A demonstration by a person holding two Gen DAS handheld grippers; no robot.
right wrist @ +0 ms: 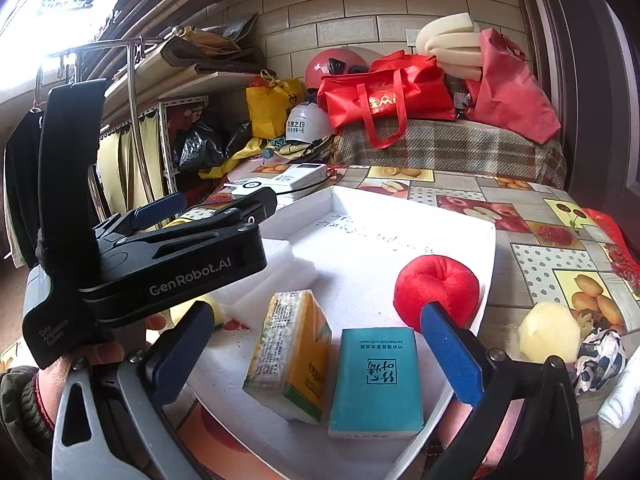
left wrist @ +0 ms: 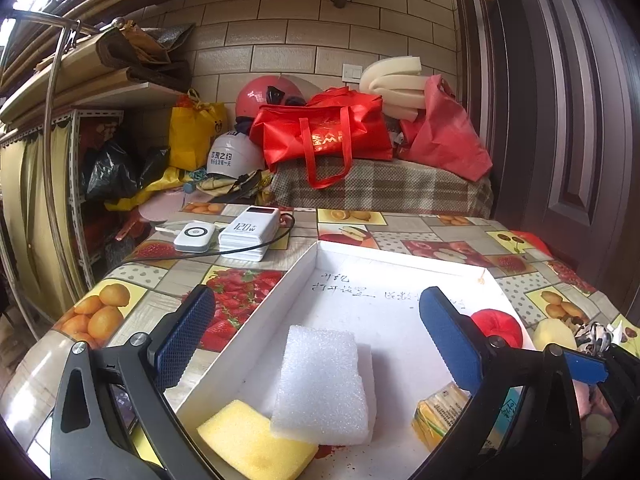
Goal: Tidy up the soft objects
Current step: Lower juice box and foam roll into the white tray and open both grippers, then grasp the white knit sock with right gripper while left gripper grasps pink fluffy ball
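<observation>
A shallow white box (left wrist: 320, 256) (right wrist: 472, 232) lies on the table. In it are a white foam block (left wrist: 324, 380) (right wrist: 288, 270), a yellow sponge (left wrist: 252, 440), a yellow tissue pack (right wrist: 292, 352) (left wrist: 436, 416), a teal tissue pack (right wrist: 376, 380) and a red plush apple (right wrist: 436, 288) (left wrist: 500, 326). My left gripper (left wrist: 316, 336) is open and empty above the foam block; it also shows in the right wrist view (right wrist: 204, 208). My right gripper (right wrist: 316, 356) is open and empty over the two tissue packs.
A pale yellow soft ball (right wrist: 550, 332) and a patterned cloth (right wrist: 600, 356) lie on the fruit-print tablecloth (right wrist: 540, 248) right of the box. Two power banks (left wrist: 228, 232) with a cable sit at the far left. Bags and helmets are piled behind.
</observation>
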